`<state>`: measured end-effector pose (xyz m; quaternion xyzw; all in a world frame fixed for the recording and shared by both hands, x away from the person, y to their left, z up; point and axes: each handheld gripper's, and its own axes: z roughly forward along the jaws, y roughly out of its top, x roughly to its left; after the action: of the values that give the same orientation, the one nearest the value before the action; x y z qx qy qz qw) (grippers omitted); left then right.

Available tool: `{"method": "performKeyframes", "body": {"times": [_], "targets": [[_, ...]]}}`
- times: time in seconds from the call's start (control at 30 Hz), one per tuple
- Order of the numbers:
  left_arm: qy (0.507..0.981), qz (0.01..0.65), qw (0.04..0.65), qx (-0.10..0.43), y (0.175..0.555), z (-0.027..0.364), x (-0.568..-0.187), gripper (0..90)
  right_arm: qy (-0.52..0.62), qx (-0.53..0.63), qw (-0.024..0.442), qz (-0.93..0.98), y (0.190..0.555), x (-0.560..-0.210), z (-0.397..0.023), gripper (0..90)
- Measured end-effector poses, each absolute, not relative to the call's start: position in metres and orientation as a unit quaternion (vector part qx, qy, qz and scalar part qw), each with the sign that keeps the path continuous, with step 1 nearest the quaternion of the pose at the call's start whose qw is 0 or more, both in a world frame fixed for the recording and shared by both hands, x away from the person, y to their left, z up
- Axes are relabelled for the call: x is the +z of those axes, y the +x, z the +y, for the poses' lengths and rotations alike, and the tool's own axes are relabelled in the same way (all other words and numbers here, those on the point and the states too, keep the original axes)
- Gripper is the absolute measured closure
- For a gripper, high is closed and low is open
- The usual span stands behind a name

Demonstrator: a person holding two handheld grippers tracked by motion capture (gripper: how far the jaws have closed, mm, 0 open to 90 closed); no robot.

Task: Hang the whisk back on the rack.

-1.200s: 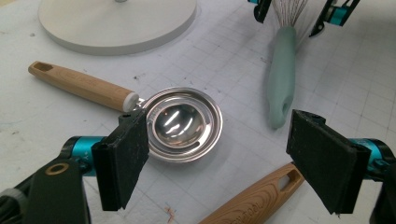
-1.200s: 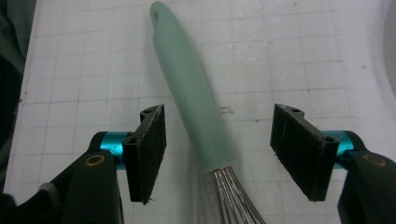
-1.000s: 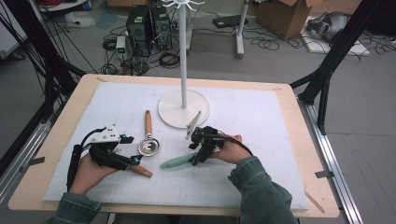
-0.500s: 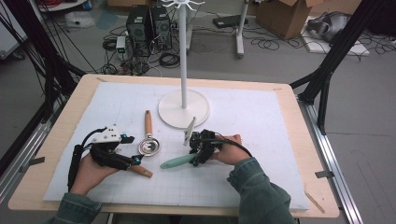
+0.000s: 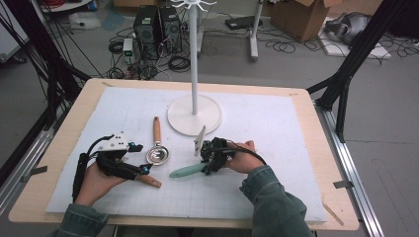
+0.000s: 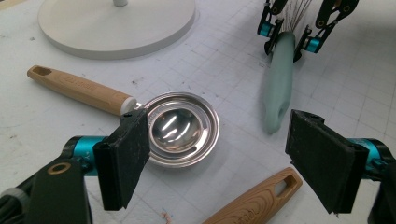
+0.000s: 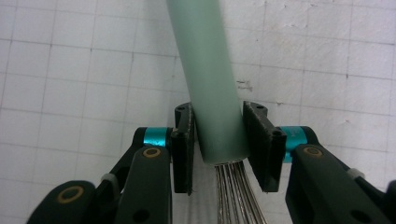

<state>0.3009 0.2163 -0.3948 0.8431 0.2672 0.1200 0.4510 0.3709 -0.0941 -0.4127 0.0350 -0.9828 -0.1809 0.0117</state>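
A whisk with a pale green handle lies on the white mat, its wires running back under my right gripper. The right jaws have just been closing and now both pads press the sides of the handle's wire end. My left gripper hovers open over a shiny metal measuring cup with a wooden handle. A second wooden handle lies under the left jaws. Nothing is between the left pads.
A white hanging stand with a round base and a tall pole rises at the mat's far middle. The right gripper shows far off in the left gripper view. Computer boxes, cables and cartons sit on the floor beyond the table.
The right gripper's jaws have drawn in around the green whisk handle. Both hands and the left gripper stay where they were.
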Motion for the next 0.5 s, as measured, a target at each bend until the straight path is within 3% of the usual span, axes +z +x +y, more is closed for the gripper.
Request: {"method": "performKeyframes", "body": {"times": [0.5], "targets": [[0.838, 0.265, 0.464, 0.107, 0.302, 0.213, -0.395, 22.9, 0.006, -0.209, 0.015, -0.978, 0.372, -0.399, -0.104, 69.0]]}}
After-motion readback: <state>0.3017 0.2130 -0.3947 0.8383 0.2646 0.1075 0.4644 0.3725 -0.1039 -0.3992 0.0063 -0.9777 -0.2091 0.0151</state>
